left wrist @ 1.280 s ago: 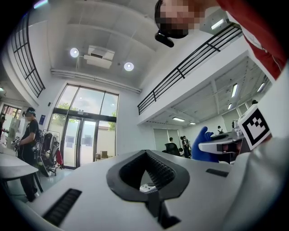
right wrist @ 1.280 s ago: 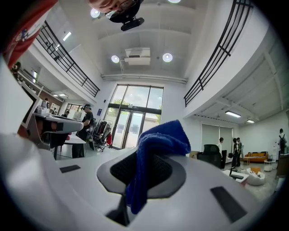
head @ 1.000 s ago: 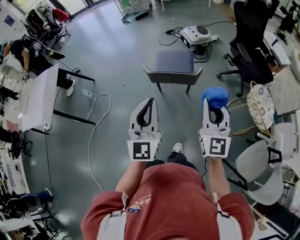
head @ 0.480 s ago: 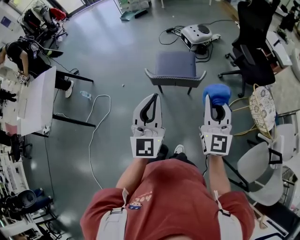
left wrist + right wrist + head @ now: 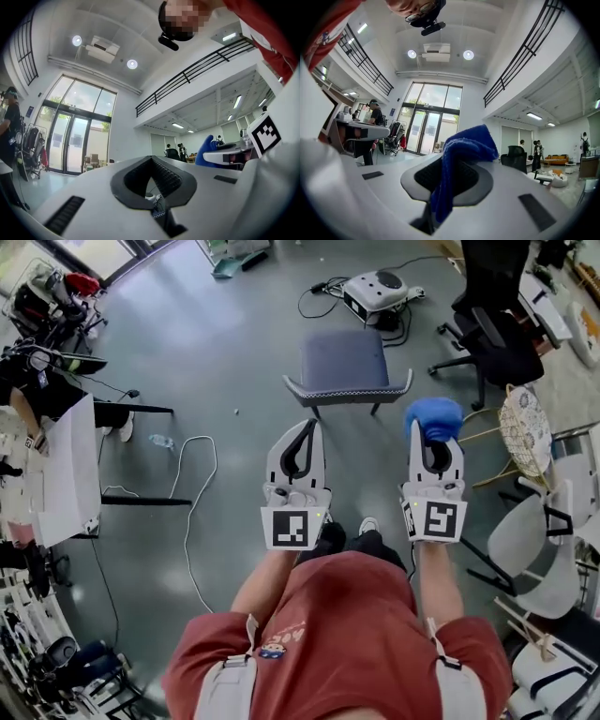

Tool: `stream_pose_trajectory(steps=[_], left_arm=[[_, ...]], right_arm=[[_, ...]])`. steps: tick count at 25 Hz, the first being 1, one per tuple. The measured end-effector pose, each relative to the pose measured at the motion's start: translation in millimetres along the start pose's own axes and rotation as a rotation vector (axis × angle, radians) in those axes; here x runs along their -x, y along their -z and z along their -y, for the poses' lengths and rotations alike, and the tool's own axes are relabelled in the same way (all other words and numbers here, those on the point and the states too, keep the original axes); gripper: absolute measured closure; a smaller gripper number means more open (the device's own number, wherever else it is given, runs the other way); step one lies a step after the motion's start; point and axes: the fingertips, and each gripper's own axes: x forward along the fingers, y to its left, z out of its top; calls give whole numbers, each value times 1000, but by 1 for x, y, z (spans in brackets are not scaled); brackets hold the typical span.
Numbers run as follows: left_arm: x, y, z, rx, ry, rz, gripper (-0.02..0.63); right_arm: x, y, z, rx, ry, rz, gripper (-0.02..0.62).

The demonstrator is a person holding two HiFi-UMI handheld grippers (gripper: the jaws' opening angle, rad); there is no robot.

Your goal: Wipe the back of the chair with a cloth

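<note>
Pinching the cloth [image 5: 433, 416], right gripper [image 5: 432, 439] short of the chair [image 5: 346, 364]; left gripper [image 5: 306, 428] pressed together.

The chair [image 5: 345, 362] looks a bit bigger and sits higher in the head view than a second ago. The person has stepped nearer to it. The left claw [image 5: 307, 429] and the right claw [image 5: 433, 434] have gone up a little, and the blue cloth [image 5: 432, 415] went up with the right one. The white worktop [image 5: 66, 479] has slid down toward the left edge. The white machine [image 5: 377, 287] has moved nearer the top.
</note>
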Motion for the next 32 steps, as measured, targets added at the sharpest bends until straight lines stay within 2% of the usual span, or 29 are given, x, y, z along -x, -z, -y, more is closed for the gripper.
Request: stream_pose_trajectory(steps=[6,11,15,19,22,26,29,32], left_arm=[[-31,44,15,-45,23,1,592],[-56,89,32,-53,6,30,592],[-69,144,56,-31,4,30,592],[-71,214,73,14,-4,-33,592],[-82,266,88,31,-12,-45,592],[-84,325,95,41,-22,-59,593],[-87,369,99,41,-24,-73,592],[-102,395,113,39,-37,-80,592]], right_arm=[[-8,56,5,-46,5,-61,535],[-21,123,10,-80,-38,-131,535],[-27,192,18,-121,-46,-189,535],[-30,269,13,-177,-56,-233,535],[-38,328,20,-214,-50,-265,535],[-47,387,13,-303,-47,-280,535],[-55,433,8,-421,-44,-290,535],[-65,472,24,-512,-39,-290,535]])
